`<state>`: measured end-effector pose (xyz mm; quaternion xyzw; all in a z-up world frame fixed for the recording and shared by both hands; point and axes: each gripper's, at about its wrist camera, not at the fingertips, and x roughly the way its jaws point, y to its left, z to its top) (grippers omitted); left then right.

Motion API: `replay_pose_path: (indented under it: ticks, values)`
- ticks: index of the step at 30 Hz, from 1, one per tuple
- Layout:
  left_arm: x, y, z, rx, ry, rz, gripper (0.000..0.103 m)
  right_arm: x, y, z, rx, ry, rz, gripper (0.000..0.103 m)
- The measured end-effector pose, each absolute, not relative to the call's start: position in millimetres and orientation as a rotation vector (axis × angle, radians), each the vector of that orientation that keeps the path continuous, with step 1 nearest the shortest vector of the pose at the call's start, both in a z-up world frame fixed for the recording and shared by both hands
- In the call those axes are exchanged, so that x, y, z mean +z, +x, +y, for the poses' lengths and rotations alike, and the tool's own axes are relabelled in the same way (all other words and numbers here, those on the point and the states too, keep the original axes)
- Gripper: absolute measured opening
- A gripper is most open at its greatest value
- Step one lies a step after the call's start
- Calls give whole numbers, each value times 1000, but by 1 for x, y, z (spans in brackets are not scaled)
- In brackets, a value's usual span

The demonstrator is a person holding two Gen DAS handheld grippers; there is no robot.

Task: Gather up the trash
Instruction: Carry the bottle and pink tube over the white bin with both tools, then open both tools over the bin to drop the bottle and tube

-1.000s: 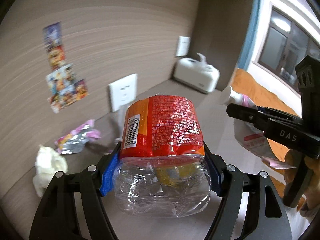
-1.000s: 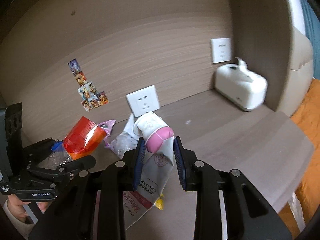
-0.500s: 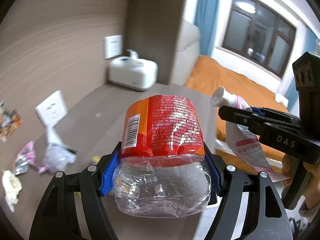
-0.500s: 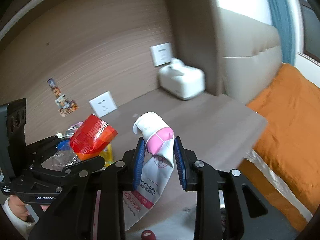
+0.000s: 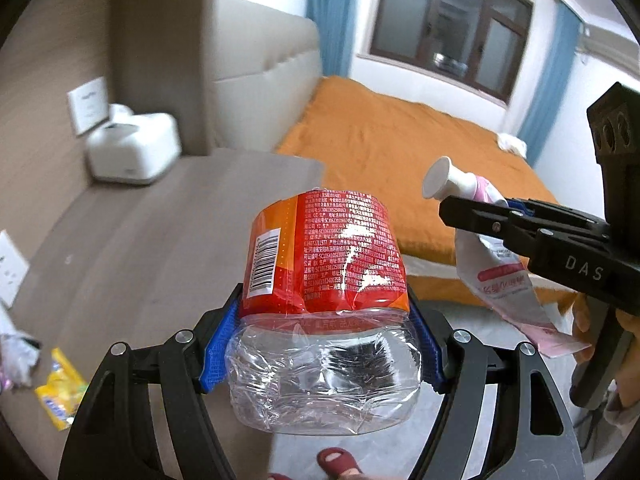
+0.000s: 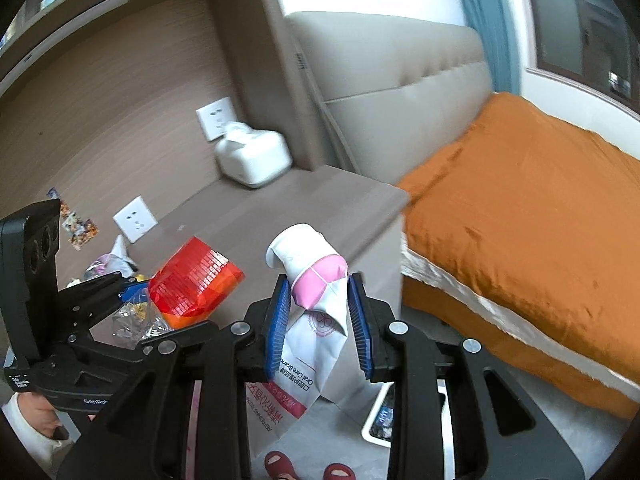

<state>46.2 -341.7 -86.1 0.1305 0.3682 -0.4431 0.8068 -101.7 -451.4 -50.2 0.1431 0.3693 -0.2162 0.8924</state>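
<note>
The orange-covered bed (image 6: 532, 216) fills the right side of the right wrist view, beside a wood-grain desk (image 5: 152, 240) where a white tissue box (image 5: 132, 152) sits against the wall with a tissue poking from its top.

The left gripper (image 5: 320, 340) is clamped on a crushed clear plastic bottle (image 5: 324, 364) with a red-orange label. The bottle's long axis runs forward along the fingers, its flattened base toward the camera, and both blue pads press its sides. Whether anything is inside it cannot be told.

The right gripper (image 6: 320, 320) pinches a squeezed white-and-pink toothpaste tube (image 6: 316, 320) near its neck. The white cap points up and away; the flat tail hangs down toward the floor.

Both grippers tilt downward, side by side, past the desk edge.

A yellow wrapper (image 5: 60, 392) lies on the desk.
</note>
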Motion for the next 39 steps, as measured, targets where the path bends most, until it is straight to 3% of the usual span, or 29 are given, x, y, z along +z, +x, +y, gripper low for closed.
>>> replay_pose_path:
  ticks: [10, 19, 29, 39]
  values:
    - [-123, 32, -407, -1057, 374, 846, 72, -65, -160, -493, -562, 369, 777, 31]
    - [-194, 31, -451, -1108, 473, 951, 72, -111, -193, -529, -646, 442, 828, 31]
    - [-298, 39, -475, -1115, 532, 1072, 72, -197, -209, -563, -717, 455, 935, 31]
    - [-421, 48, -490, -1077, 529, 1175, 72, -318, -211, -578, -748, 405, 1064, 30]
